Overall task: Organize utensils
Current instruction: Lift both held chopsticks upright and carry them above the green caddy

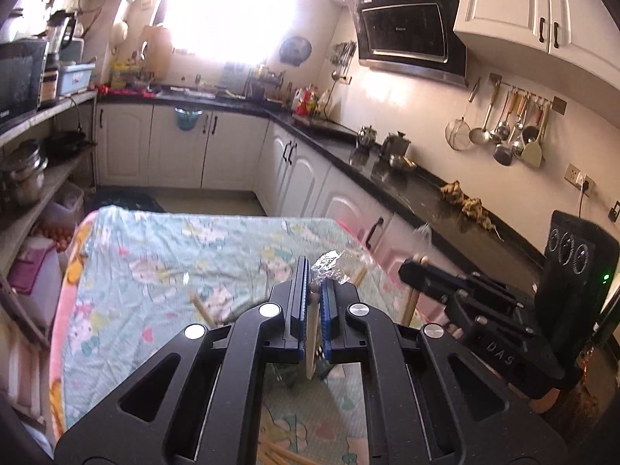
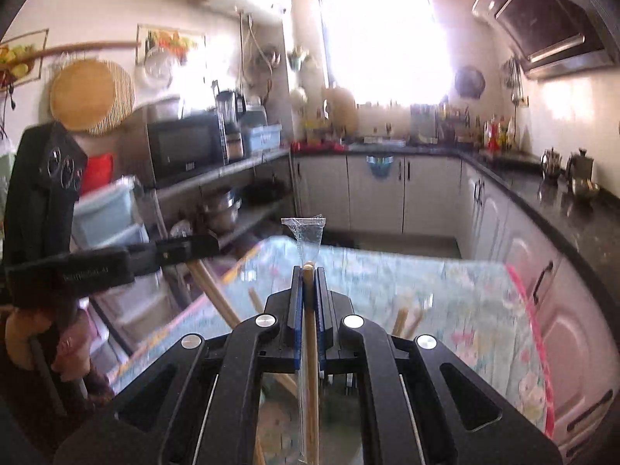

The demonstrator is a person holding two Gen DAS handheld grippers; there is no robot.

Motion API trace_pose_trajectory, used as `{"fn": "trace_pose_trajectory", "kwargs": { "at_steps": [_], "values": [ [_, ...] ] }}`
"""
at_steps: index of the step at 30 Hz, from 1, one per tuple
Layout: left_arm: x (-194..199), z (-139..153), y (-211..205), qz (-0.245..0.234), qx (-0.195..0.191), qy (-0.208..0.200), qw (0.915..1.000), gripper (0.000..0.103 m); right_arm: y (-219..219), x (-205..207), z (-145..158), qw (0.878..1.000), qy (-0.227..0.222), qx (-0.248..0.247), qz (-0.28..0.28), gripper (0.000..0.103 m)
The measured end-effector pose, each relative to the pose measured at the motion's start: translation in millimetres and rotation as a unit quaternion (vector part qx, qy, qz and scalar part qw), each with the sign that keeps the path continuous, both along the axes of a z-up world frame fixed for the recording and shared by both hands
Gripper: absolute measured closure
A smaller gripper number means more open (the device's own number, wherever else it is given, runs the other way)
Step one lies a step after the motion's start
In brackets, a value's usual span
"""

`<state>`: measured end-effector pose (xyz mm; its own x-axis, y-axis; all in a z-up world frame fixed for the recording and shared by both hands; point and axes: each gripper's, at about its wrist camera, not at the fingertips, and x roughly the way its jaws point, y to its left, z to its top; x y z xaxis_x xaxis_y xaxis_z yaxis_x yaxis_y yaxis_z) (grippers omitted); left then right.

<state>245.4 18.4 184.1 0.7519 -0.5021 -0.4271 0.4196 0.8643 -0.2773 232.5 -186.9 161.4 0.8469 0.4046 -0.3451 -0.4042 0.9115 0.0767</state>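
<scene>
Kitchen table's floral cloth (image 1: 162, 255) underlies 2 grippers (image 1: 313, 290) (image 2: 309, 286), each clamping chopsticks (image 2: 310, 348).

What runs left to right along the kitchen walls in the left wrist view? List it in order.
microwave → window → range hood → hanging ladles → wall socket

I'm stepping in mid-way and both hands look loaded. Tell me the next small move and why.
Probably pull the two grippers gently apart to strip the wrapper. The right gripper is shut on a pale wooden chopstick inside a clear plastic sleeve that sticks out past its fingers. The left gripper pinches a pale wooden stick with crinkled clear wrapper at its tip, above the floral tablecloth.
</scene>
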Motion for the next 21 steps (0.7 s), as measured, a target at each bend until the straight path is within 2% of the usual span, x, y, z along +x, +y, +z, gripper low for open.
{"fn": "trace_pose_trajectory", "kwargs": {
  "at_steps": [5,10,15,21],
  "values": [
    [13,13,-4,0.011,0.009,-0.017,0.9998,0.100,-1,9,20,0.998,-0.054,0.010,-0.013,0.097],
    [24,13,-7,0.023,0.017,-0.023,0.9993,0.100,-4,26,27,0.996,-0.079,0.013,-0.039,0.097],
    [33,6,-12,0.033,0.025,-0.025,0.9988,0.100,-10,41,22,0.994,-0.095,0.012,-0.057,0.097],
    [41,-11,-17,0.041,0.033,-0.020,0.9984,0.100,-12,54,0,0.993,-0.091,0.012,-0.073,0.097]
  ]
}}
